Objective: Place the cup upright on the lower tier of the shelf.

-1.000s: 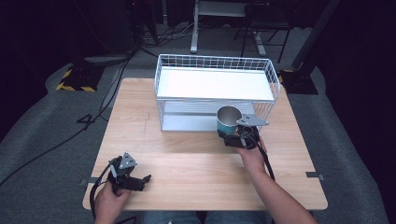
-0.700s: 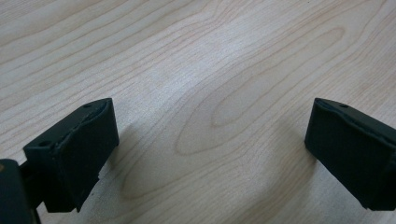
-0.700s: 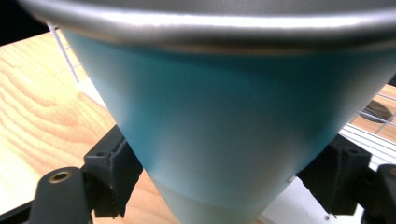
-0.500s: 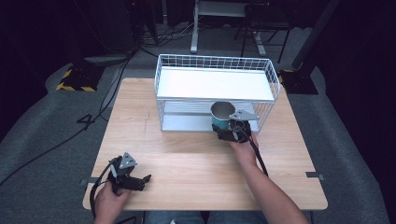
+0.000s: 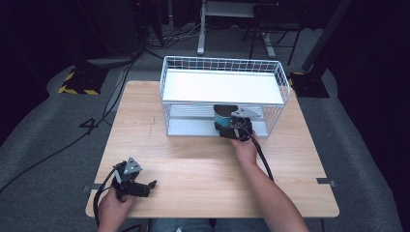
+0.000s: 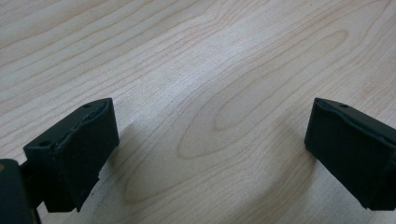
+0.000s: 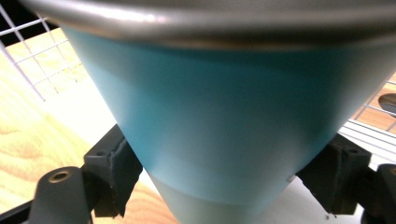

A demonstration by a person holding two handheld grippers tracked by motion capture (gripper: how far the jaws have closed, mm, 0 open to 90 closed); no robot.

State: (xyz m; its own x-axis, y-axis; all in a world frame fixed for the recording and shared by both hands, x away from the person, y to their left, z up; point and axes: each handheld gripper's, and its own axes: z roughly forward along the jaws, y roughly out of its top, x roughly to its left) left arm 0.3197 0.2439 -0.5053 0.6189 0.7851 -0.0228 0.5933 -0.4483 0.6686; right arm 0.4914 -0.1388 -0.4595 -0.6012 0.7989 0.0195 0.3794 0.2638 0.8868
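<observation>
Your left hand (image 5: 112, 205) is resting at the near left corner of the wooden table (image 5: 145, 125), and it is holding the left gripper (image 5: 153, 184) low over the wood. This gripper is released: in the left gripper view its two black jaws are standing wide apart, with nothing but bare wood grain between them, and they are lying close to the surface. Its black cable (image 5: 99, 198) is looping at the table edge beside your wrist.

Toward the middle and far side of the table, the white wire rack (image 5: 167, 96) is standing with its two levels. The upper shelf (image 5: 222, 87) is a flat white board with a low wire rim around it. The lower shelf (image 5: 193, 126) is showing under it, open to your side.

Further right, your right arm is reaching forward, and your right hand (image 5: 245, 150) is holding the right gripper (image 5: 222, 124) at the front opening of the lower level. This gripper is grasping the teal cup (image 7: 224, 107). In the right gripper view the jaws are pressing on both sides of the cup's narrow lower part, and the grey metal rim (image 7: 196, 23) is crossing the top. In the high view the cup (image 5: 222, 116) is sitting partly under the upper shelf, at the front of the lower shelf. Whether its bottom is touching that shelf, I cannot tell.
</observation>
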